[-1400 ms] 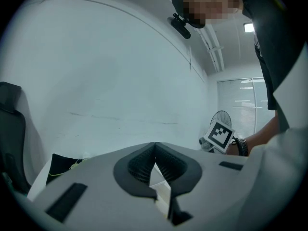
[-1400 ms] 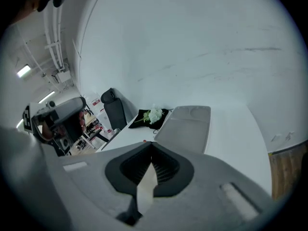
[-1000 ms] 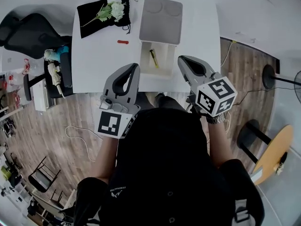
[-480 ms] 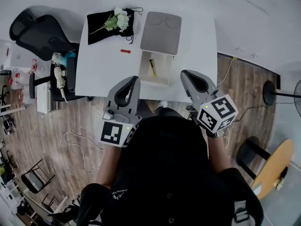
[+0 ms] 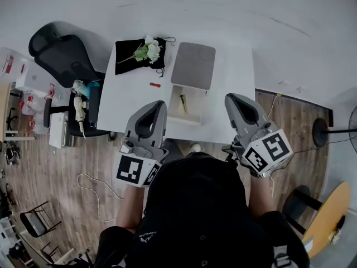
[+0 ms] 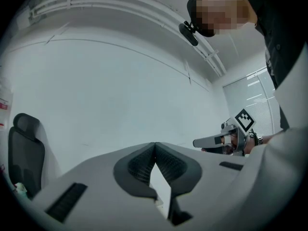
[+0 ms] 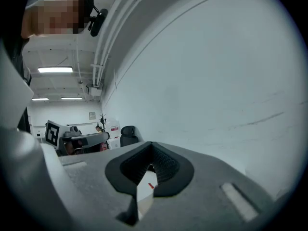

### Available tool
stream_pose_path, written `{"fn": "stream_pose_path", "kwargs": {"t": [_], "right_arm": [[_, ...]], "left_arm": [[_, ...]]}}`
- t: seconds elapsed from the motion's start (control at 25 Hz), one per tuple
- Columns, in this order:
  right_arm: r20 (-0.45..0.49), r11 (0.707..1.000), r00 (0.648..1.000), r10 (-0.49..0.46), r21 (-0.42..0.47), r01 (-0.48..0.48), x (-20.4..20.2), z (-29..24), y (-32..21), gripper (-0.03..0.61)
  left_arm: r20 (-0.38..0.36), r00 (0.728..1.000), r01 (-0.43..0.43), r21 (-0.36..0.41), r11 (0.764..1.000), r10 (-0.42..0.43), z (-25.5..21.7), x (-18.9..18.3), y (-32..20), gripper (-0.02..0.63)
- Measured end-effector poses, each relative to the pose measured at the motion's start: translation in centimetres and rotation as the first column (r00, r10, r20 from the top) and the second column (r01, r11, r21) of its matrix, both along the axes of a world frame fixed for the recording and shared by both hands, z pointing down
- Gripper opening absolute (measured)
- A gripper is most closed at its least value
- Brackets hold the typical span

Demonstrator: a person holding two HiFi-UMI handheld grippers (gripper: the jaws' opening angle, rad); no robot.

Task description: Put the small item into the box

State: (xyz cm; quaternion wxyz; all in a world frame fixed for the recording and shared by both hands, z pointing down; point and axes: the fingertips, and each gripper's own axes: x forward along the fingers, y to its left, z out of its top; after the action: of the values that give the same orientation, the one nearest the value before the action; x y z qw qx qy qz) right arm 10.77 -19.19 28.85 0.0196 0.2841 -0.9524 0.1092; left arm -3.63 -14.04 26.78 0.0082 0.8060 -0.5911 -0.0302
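The left tongs (image 5: pixel 158 106) and right tongs (image 5: pixel 233 99) were both shut tight and empty above the desk's (image 5: pixel 234 77) near edge. The small red item (image 5: pixel 154 85) lay on the desk just beyond the left tongs, beside the open box (image 5: pixel 186 119).

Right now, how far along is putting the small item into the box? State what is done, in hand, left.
Done: the box stands open, grey lid behind it, a yellow item inside. In hand: nothing; the left gripper and right gripper hover by the table, jaws together, empty. Left: the small red item lies on it beside the box, not yet picked up.
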Motion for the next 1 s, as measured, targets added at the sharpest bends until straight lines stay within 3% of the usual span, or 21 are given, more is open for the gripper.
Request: {"fn": "stream_pose_path", "kwargs": {"t": [0.16, 0.52, 1.0], "right_arm": [[0.011, 0.996, 1.0, 0.005, 0.085, -0.006, 0.6, -3.5, 0.1, 0.005], [0.051, 0.976, 0.998, 0.03, 0.216, -0.04, 2.3, -9.7, 1.3, 0.005], [0.059, 0.982, 0.998, 0.014, 0.189, -0.025, 1.0, -8.2, 2.0, 0.005]], "left_arm": [[0.019, 1.0, 0.014, 0.075, 0.997, -0.016, -4.3, -0.5, -0.1, 0.005], [0.047, 0.998, 0.034, 0.108, 0.994, -0.04, -6.6, -1.5, 0.6, 0.005], [0.066, 0.998, -0.009, 0.105, 0.994, 0.002, -6.1, 0.5, 0.9, 0.005]]}}
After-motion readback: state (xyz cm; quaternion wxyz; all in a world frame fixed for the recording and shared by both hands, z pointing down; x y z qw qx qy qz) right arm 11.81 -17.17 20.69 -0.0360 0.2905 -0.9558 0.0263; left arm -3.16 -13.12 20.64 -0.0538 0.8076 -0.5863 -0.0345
